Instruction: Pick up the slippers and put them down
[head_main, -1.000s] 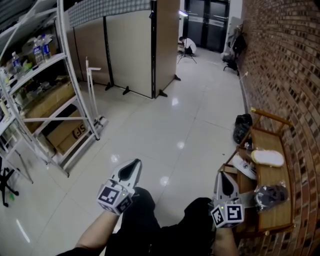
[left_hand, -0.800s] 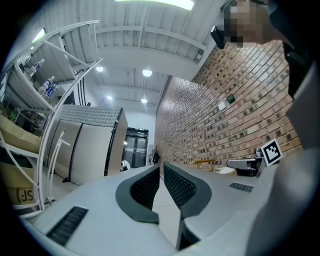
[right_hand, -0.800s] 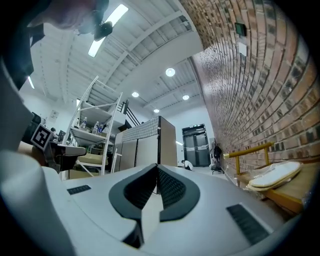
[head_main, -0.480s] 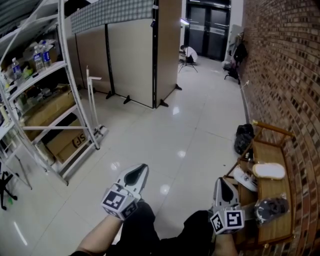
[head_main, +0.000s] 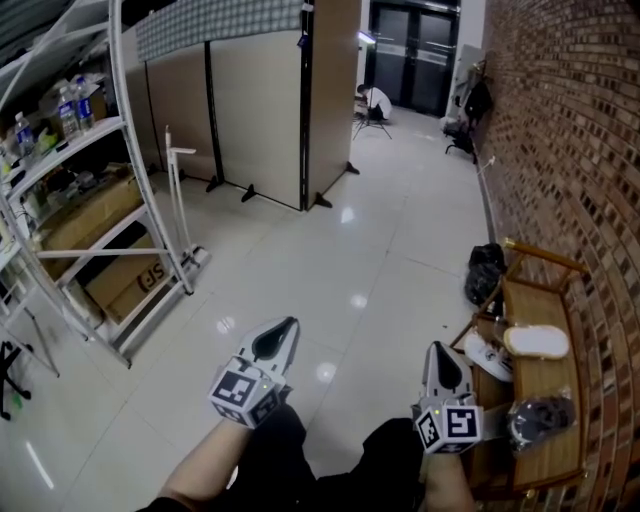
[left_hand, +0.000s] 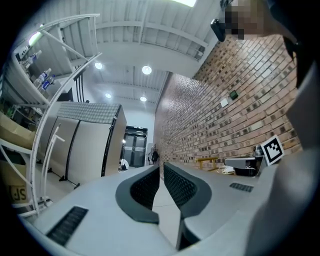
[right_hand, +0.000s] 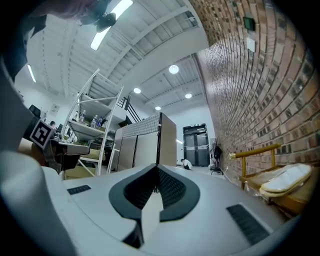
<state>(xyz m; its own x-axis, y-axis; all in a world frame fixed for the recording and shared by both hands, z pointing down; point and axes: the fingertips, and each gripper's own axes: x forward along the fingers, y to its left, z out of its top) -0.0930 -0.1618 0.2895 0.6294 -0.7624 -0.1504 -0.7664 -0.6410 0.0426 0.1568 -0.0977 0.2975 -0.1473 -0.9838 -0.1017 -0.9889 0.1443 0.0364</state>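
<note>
Two things matter first: the white slipper (head_main: 536, 341) lies on the wooden rack (head_main: 528, 298) against the brick wall (head_main: 575, 150), long axis across the shelf, left to right in the head view. A pale shoe (head_main: 489, 357) sits just beside it, lower, at the rack's edge. The slipper is ahead and to the right of the right gripper (head_main: 443, 362), which is nearer, clenched and empty. The left gripper (head_main: 280, 335), well apart over the floor, is also clenched on nothing. Reaching likely falls to the right.

Storage workshop: metal shelving (head_main: 75, 148), partition screens (head_main: 255, 110), brick wall (head_main: 570, 130).
</note>
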